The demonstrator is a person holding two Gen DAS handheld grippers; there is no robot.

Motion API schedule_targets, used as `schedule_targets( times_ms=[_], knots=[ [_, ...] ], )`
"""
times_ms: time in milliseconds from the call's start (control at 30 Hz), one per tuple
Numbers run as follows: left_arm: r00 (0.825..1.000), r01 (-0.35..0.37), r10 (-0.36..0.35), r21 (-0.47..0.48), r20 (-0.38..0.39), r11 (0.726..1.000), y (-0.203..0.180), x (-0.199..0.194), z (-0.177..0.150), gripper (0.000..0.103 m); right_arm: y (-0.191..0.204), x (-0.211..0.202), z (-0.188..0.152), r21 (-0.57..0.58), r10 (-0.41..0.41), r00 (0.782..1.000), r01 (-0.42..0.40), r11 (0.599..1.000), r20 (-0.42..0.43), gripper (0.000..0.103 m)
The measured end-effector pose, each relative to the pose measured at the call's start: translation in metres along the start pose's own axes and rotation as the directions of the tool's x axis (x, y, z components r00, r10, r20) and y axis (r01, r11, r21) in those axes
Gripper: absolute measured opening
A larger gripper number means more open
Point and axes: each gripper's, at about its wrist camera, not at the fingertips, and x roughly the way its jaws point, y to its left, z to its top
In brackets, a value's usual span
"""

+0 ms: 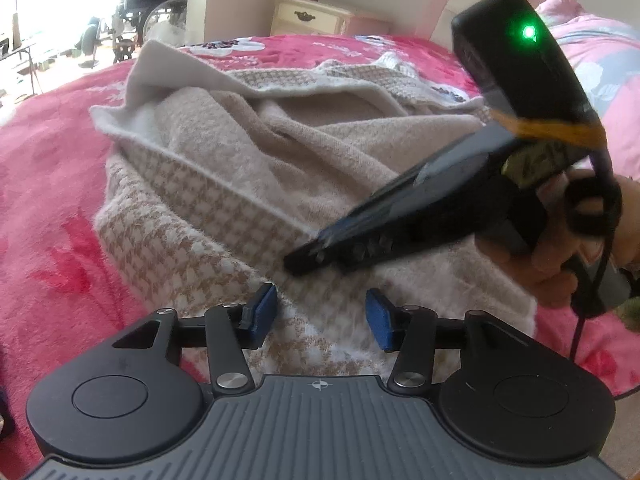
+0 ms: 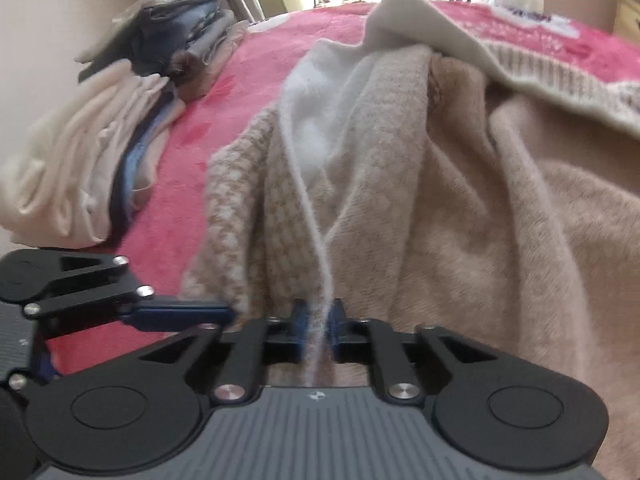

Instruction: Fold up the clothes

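While the right gripper [image 2: 318,326] is clamping the white-trimmed edge of the houndstooth knit garment [image 1: 224,184] on the pink bedspread [image 1: 52,200], the left gripper [image 1: 320,316] is hovering spread apart just beside it, that edge running away from both.

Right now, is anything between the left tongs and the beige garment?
Nothing visible. The left tongs stand open directly over the houndstooth garment. The right tongs are beside them, shut on its white edge, not blocking.
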Motion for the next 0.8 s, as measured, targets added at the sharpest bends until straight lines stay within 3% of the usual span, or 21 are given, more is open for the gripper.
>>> schedule_targets(
  times_ms=[133, 300, 433, 633, 800],
  knots=[
    [1.000, -0.008, 0.007, -0.015, -0.007, 1.000, 0.008, -0.013, -0.003, 0.063, -0.028, -0.051, 0.015, 0.063, -0.068, 0.987, 0.059, 0.996, 0.149, 0.009],
    [0.998, -0.035, 0.032, -0.046, -0.052, 0.998, 0.021, -0.018, -0.015, 0.071, -0.088, -0.115, 0.029, 0.201, -0.239, 0.929, 0.186, 0.962, 0.282, 0.009],
    [0.994, -0.057, 0.048, -0.097, -0.097, 0.994, 0.032, -0.013, -0.026, 0.072, -0.132, -0.104, 0.019, 0.274, -0.337, 0.914, 0.272, 0.922, 0.227, 0.009],
    [0.980, -0.123, 0.096, -0.151, -0.172, 0.981, 0.048, -0.021, -0.032, 0.073, -0.155, -0.075, 0.005, 0.319, -0.354, 0.919, 0.288, 0.903, 0.171, 0.010],
    [0.979, -0.100, 0.048, -0.262, -0.197, 0.960, 0.067, -0.032, -0.052, 0.081, -0.150, -0.081, 0.007, 0.303, -0.383, 0.903, 0.317, 0.899, 0.192, 0.016]
  ],
)
